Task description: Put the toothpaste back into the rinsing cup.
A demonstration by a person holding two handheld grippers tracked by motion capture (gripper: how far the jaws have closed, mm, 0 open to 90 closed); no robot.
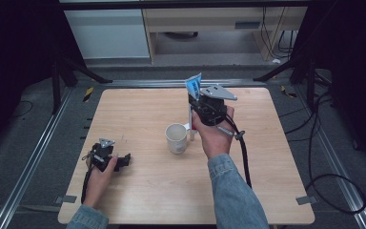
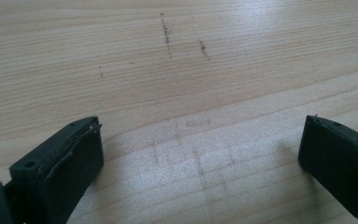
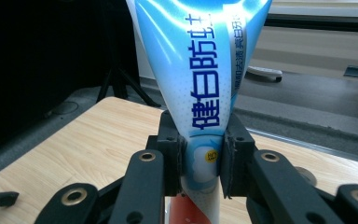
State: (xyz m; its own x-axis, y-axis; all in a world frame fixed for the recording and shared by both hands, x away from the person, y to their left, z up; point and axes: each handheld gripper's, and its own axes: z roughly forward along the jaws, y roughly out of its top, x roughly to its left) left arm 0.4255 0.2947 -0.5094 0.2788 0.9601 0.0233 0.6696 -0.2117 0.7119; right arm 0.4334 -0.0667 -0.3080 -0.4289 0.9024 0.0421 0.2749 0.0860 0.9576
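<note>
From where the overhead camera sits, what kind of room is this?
Probably a lab recording station: a bare wooden table on metal floor rails, black stands around it, and cabled handheld grippers, the right gripper clamping a toothpaste tube.

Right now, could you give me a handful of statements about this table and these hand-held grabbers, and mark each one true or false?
1. The right gripper is clamped on a blue and white toothpaste tube. True.
2. The left gripper holds the white cup. False: its jaws stand wide apart over bare wood, and the cup stands alone near the middle of the wooden table.
3. The tube is raised, its flat crimped end uppermost. True.
4. The cup lies tipped on its side. False: it stands upright, mouth up.
5. The person's left hand rests near the table's left edge. True.
</note>
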